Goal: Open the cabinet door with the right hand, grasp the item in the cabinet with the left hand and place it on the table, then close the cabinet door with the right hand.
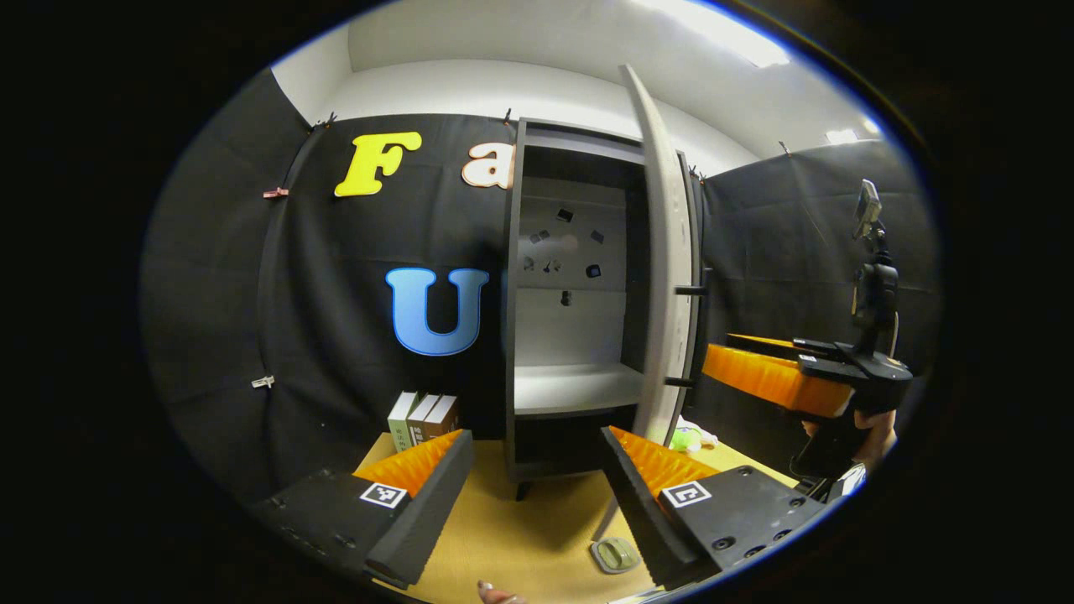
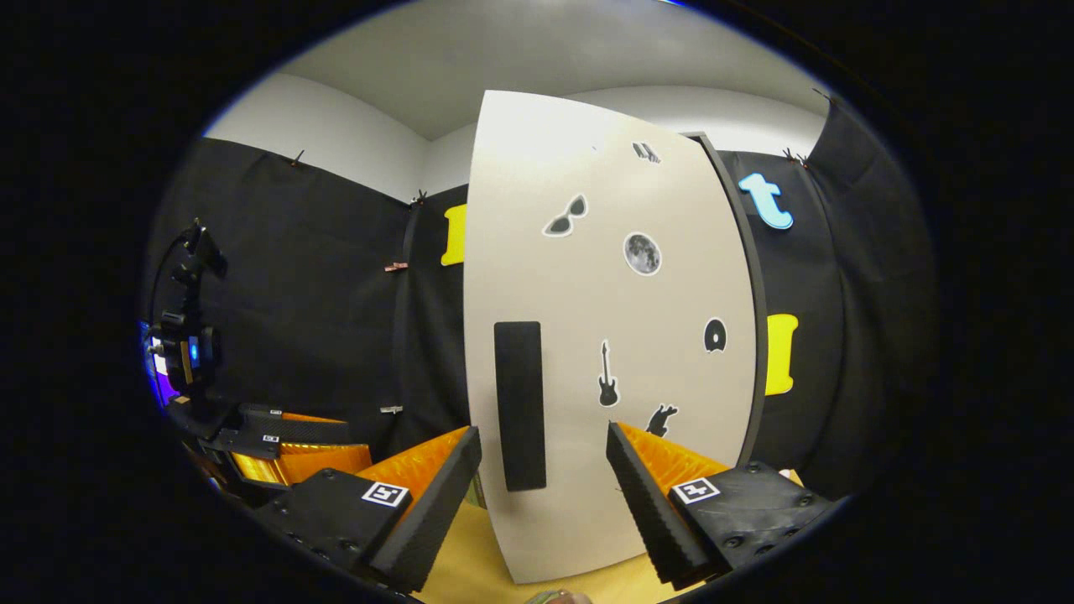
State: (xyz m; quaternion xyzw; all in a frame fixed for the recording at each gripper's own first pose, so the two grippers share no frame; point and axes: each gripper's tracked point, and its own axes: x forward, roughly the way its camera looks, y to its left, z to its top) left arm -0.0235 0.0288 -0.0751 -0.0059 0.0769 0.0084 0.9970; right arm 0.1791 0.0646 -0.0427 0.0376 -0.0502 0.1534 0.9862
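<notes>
White cabinet door (image 2: 621,335), black handle (image 2: 519,405)

One cabinet (image 1: 579,294), three books (image 1: 422,417), two grippers (image 1: 537,478) (image 2: 544,482).

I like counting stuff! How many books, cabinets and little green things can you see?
Books: 3
Cabinet: 1
Green things: 2 (one on the table, one behind the door)
Total: 6
</notes>
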